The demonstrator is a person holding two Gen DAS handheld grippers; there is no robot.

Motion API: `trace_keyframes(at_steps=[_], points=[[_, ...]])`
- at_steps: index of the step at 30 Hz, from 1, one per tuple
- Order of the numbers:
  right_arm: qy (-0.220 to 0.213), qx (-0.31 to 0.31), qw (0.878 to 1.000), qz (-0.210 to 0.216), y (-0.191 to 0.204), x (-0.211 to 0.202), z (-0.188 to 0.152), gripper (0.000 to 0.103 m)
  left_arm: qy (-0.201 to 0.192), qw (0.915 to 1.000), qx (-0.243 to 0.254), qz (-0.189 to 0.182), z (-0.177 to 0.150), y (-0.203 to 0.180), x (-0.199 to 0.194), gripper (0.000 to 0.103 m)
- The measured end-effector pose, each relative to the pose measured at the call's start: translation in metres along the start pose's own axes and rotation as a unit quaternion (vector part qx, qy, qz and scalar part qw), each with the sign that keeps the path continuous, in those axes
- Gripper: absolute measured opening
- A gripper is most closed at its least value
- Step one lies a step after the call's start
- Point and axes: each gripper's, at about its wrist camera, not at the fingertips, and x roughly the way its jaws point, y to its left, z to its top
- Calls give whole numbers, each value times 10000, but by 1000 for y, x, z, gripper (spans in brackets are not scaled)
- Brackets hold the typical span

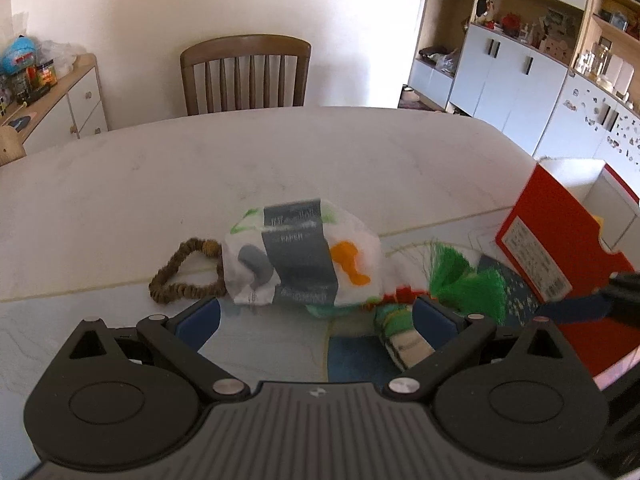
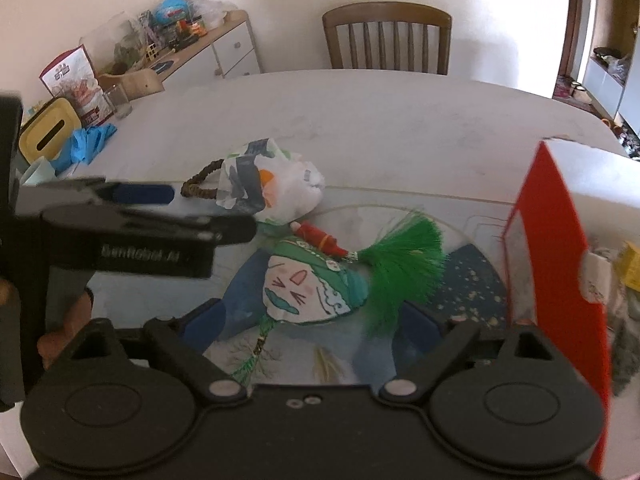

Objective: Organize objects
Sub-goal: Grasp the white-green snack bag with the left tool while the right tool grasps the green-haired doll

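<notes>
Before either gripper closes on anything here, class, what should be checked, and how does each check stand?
1. Right gripper jaws wide, nothing held: ok.
2. Left gripper jaws apart, nothing pinched: ok.
3. Cloth face charm with green tassels lies between the right fingers: ok.
4. Tissue packet ahead of the left gripper, free of the bead bracelet: cannot tell, they overlap.
5. Red box open and within reach: cannot tell.
</notes>
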Motion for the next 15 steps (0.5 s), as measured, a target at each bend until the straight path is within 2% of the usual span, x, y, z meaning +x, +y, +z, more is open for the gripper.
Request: trace_keyframes(at_steps=[4, 7, 15], points=[[9, -98, 9999, 55, 4, 12, 6, 92, -130, 9998, 12, 161, 16, 0, 7, 103], [1, -151, 9999, 54, 8, 21, 12, 91, -105, 9995, -240, 202, 32, 3, 15, 103], [115, -104, 9999, 31, 10, 40, 17, 90, 359, 9928, -960, 613, 61, 15, 53, 103]])
